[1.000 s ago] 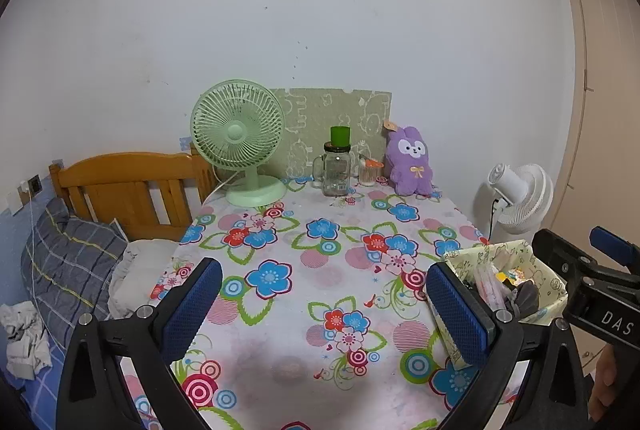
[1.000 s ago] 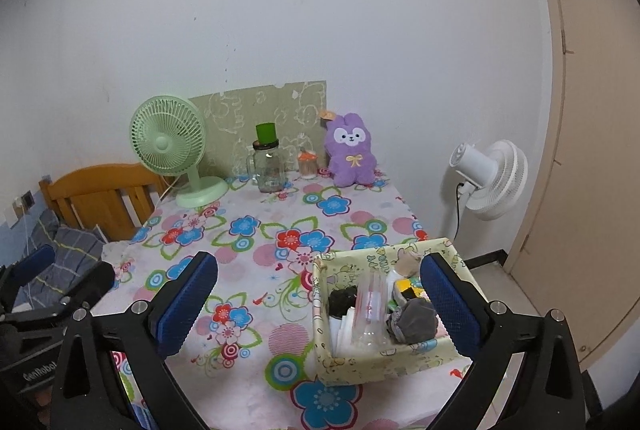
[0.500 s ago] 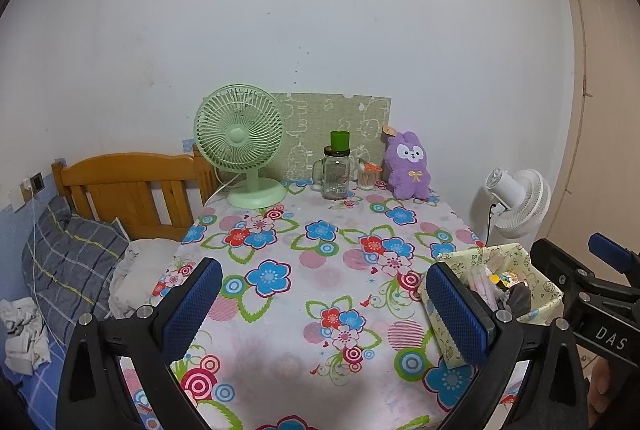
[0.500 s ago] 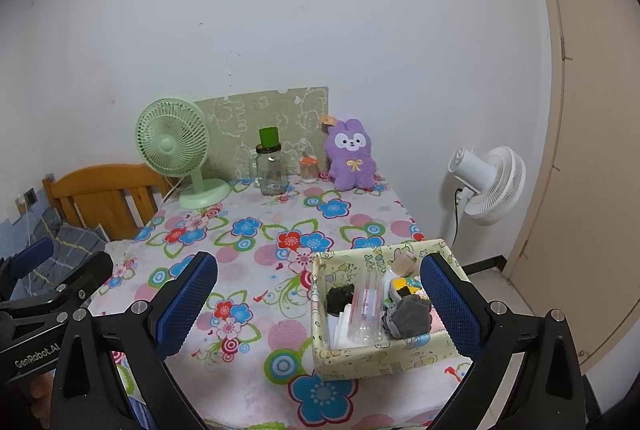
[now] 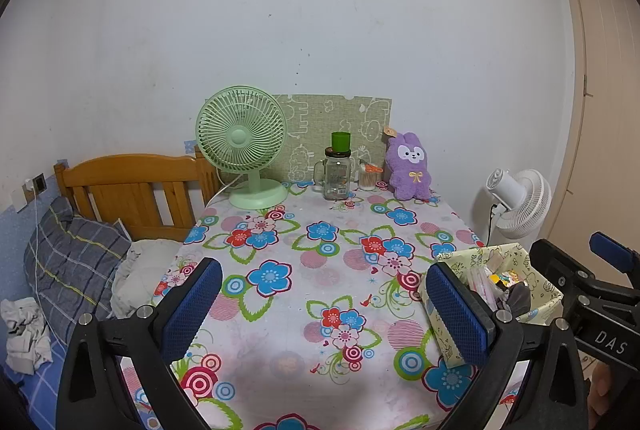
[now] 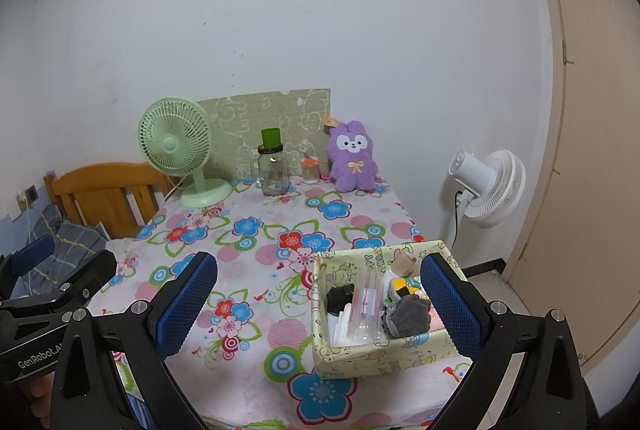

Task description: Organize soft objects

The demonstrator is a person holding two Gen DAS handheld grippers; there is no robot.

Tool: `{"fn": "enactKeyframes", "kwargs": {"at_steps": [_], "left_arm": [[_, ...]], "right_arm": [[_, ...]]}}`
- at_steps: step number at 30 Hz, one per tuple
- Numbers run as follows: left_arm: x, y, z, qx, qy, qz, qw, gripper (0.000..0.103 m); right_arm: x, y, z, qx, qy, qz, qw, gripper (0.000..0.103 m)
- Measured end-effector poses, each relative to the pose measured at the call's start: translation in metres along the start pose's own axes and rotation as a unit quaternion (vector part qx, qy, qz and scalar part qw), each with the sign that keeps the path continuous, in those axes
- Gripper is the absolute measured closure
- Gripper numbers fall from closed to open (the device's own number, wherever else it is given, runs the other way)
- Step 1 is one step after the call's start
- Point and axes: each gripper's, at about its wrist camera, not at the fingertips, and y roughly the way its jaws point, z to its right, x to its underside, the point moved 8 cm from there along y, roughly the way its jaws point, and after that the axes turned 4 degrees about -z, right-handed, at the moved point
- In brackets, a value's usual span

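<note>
A purple plush rabbit [image 5: 409,167] [image 6: 353,158] sits upright at the far right end of the flowered table, against the wall. A yellow-green fabric box [image 6: 372,350] [image 5: 538,300] stands at the table's near right corner; it holds a grey cloth [image 6: 408,314], a black item, clear packets and small toys. My left gripper [image 5: 324,310] is open and empty above the table's near edge. My right gripper [image 6: 320,306] is open and empty, above the near edge with the box between its fingers.
A green desk fan [image 5: 244,146], a glass jar with a green cup on top [image 5: 338,170] and a small orange-lidded jar [image 5: 368,178] stand at the back. A white floor fan [image 6: 490,186] stands right of the table. A wooden bed with pillows [image 5: 76,262] lies left.
Both grippers have drawn back and up from the table, so the table and box look smaller and farther. Both stay open. Nothing on the table has moved.
</note>
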Motion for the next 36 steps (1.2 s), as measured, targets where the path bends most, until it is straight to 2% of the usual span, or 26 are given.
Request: {"fn": "enactKeyframes", "kwargs": {"at_steps": [36], "left_arm": [[0.002, 0.006, -0.003, -0.004, 0.003, -0.01, 0.9999, 0.0]], "right_arm": [[0.002, 0.009, -0.001, -0.005, 0.002, -0.008, 1.0, 0.0]]}}
